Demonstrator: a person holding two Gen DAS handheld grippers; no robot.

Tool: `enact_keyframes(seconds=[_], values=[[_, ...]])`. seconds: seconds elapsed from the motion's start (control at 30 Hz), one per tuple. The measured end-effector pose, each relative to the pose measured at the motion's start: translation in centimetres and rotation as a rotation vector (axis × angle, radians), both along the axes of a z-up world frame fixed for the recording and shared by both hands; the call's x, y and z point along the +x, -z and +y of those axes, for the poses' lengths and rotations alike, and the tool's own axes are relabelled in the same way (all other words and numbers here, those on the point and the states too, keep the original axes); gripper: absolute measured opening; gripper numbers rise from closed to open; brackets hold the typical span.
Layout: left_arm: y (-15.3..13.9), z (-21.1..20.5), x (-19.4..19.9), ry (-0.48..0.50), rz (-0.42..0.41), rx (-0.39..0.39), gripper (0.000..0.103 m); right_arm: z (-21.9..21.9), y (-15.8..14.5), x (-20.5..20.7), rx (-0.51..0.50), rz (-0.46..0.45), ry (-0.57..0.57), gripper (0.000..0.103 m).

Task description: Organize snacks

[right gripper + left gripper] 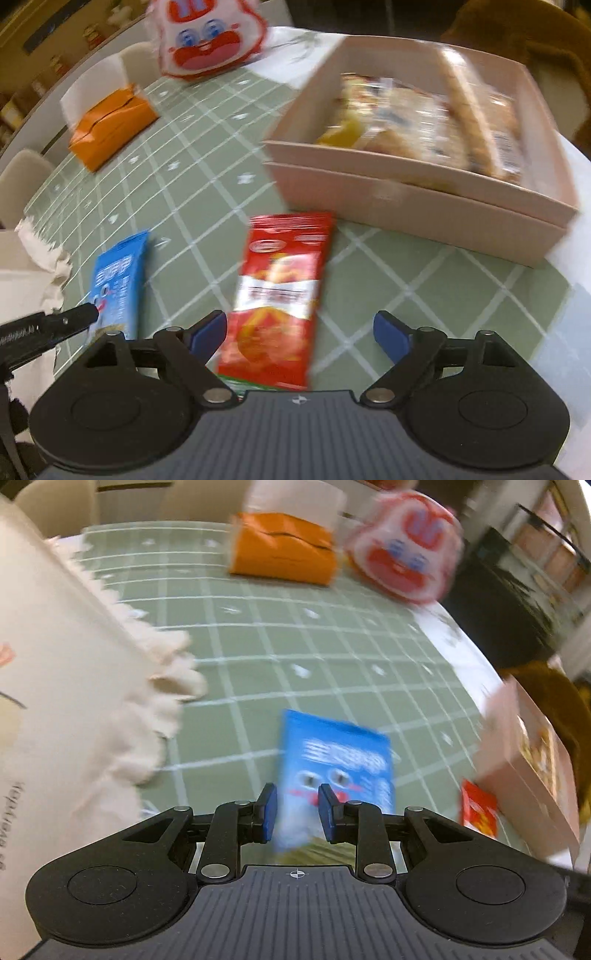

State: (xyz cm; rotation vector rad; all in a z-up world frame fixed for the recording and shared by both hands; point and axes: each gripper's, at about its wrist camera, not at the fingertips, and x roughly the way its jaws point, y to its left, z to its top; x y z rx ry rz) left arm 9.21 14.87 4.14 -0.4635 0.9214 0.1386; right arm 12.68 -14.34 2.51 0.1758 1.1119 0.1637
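Observation:
A blue snack packet (334,775) lies on the green checked tablecloth (258,646). My left gripper (297,810) is over its near end, jaws partly open, one finger on each side; whether they touch it is unclear. The blue packet also shows in the right wrist view (118,284), with the left gripper's tip at it. A red snack packet (279,299) lies between the wide-open fingers of my right gripper (299,332). It also shows in the left wrist view (478,808). A pink cardboard box (417,206) holds several wrapped snacks.
An orange packet (110,129) and a red-and-white cartoon-face bag (210,37) lie at the far side. A cream cloth bag with a frilled edge (74,683) stands on the left. The pink box (532,775) is on the right in the left wrist view.

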Motion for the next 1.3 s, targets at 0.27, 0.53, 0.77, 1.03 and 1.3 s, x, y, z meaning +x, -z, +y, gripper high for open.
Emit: enact_keyframes(seconds=[0.27,0.53,0.77,1.03,1.3], values=[[1.5,-0.3,2.4,0.117,-0.009,-0.161,0.030,2.8,0.5,-0.5,-0.093,-0.043,-0.112,0.089],[0.6,-4.8,2.6,0.293,-0.025,-0.279,0.032,3.1,0.6,-1.9,-0.148,-0.097,-0.177,0.089],[-2.6,-6.9,1.6,0.272,-0.102,-0.022,0.030,1.5,0.1,-2.6,-0.099,-0.099,-0.155,0.089],[-5.7,-10.4,2.5,0.344,-0.174,-0.007,0.031,-3.8,-0.7,-3.6,-0.146,-0.147,-0.021,0.089],[-0.5,-20.1,3.7,0.583,-0.018,0.219,0.032,-10.5,-0.1,-5.1,-0.200,-0.148,0.156,0.089]])
